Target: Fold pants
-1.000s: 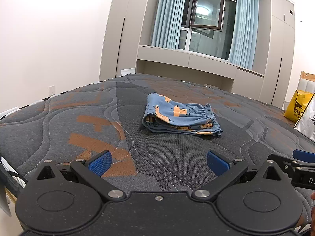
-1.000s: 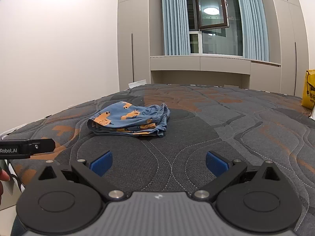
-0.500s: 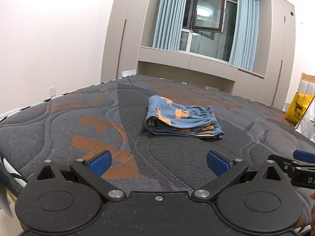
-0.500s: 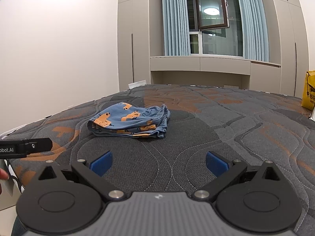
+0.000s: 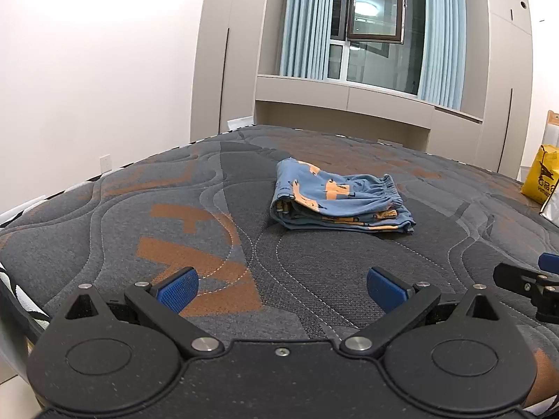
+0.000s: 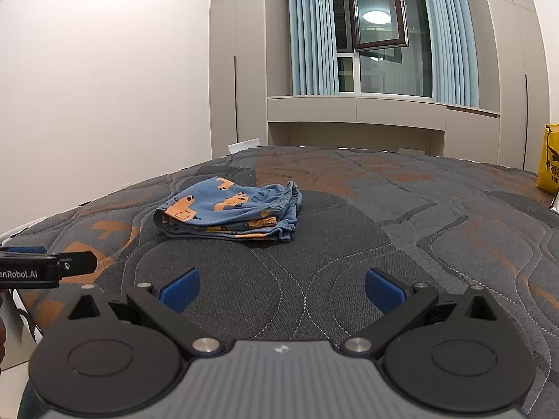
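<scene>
Yellow bag [image 5: 543,174] cut off rightward.

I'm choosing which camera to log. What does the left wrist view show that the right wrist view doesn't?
Only the left wrist view: the right gripper's tip at its right edge. Only the right wrist view: the left gripper's side, with lettering, at its left edge. Both: the folded pants on the mattress, open left gripper, open right gripper, a yellow bag.

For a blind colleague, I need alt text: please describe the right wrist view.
Folded blue pants with orange prints lie on a grey and orange quilted mattress, ahead of the open, empty right gripper. The left gripper shows at the left edge; curtains frame a window behind.
</scene>
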`<action>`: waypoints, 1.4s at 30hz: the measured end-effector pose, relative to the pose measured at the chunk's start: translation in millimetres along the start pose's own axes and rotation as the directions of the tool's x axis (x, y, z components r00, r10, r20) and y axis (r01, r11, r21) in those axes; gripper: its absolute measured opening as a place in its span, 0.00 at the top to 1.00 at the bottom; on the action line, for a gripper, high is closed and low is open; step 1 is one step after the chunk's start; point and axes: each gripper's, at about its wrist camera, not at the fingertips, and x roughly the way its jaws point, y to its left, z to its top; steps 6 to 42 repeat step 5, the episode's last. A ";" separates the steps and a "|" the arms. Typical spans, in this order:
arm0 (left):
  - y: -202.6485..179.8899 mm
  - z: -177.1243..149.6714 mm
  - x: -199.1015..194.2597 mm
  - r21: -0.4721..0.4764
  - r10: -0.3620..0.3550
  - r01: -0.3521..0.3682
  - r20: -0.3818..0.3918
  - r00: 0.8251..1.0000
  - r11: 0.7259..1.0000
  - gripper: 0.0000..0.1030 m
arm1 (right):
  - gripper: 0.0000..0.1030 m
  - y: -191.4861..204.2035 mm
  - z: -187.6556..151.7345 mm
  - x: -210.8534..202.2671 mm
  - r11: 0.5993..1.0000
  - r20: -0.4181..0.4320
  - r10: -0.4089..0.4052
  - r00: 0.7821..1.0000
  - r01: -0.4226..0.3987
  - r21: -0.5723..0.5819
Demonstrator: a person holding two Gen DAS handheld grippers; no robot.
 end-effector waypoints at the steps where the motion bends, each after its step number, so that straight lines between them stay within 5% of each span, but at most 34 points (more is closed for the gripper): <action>1: 0.0 0.0 0.7 -0.001 0.000 0.000 -0.001 1.000 1.000 0.01 | 0.00 0.2 -0.2 0.3 1.000 -0.001 0.000 1.000 0.000 0.000; 42: 0.2 -0.5 3.2 -0.003 0.006 -0.006 -0.010 1.000 1.000 0.01 | 0.00 -0.7 -1.1 0.6 1.000 -0.005 0.002 1.000 -0.002 0.000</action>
